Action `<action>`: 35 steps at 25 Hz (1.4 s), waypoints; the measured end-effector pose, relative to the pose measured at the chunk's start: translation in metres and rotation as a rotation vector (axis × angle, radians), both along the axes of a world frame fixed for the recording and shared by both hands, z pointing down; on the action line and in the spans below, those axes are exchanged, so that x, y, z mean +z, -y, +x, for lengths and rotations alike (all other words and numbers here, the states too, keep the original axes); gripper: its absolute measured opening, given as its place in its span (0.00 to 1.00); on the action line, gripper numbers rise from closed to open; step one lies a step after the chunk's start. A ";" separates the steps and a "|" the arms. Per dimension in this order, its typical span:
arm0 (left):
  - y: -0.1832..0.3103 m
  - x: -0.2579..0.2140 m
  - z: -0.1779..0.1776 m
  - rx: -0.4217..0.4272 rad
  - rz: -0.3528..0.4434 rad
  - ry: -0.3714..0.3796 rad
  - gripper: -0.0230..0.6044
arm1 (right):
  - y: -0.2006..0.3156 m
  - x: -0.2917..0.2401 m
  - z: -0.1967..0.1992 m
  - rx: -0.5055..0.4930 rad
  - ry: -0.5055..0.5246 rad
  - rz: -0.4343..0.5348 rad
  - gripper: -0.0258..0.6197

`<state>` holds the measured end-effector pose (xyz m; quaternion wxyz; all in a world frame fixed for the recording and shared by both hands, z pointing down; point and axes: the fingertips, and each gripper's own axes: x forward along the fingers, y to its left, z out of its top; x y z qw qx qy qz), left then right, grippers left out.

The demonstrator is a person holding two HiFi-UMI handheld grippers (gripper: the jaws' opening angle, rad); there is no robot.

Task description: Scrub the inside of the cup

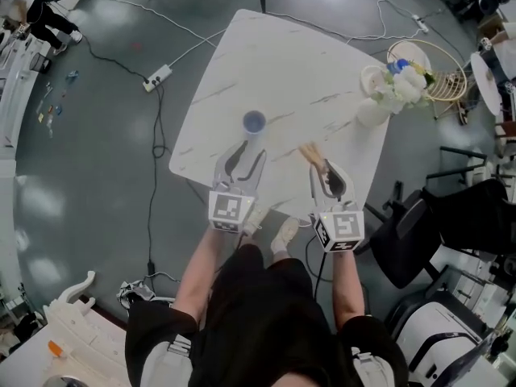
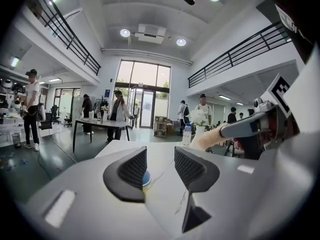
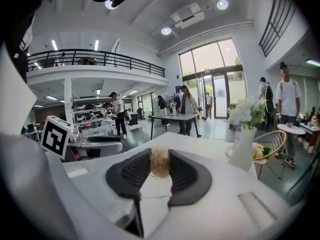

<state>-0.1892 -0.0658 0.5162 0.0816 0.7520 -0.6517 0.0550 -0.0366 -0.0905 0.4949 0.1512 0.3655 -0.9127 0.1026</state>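
Observation:
A small blue cup [image 1: 254, 122] stands upright near the middle of the white marble table [image 1: 298, 71]. My left gripper [image 1: 251, 149] sits just short of the cup with its jaws apart and nothing pressed between them. In the left gripper view [image 2: 160, 165] only a sliver of the cup [image 2: 145, 178] shows past the left jaw. My right gripper [image 1: 325, 168] is shut on a straw-coloured brush [image 1: 310, 152], to the right of the cup. In the right gripper view [image 3: 160, 160] the brush's bristle tuft [image 3: 160, 162] is pinched between the pads.
A white vase of flowers [image 1: 379, 95] stands at the table's right corner, with a wire basket stand [image 1: 439, 75] beyond it. A black chair [image 1: 419, 232] is off the right edge. Cables and a power strip [image 1: 157, 77] lie on the floor to the left.

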 end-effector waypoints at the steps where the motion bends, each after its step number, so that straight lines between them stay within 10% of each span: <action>1: -0.003 -0.009 0.003 0.002 0.009 0.006 0.32 | -0.002 -0.005 0.002 0.002 0.006 0.008 0.20; 35: -0.036 -0.093 0.093 0.133 0.096 0.118 0.05 | -0.038 -0.066 0.079 0.073 0.045 0.139 0.20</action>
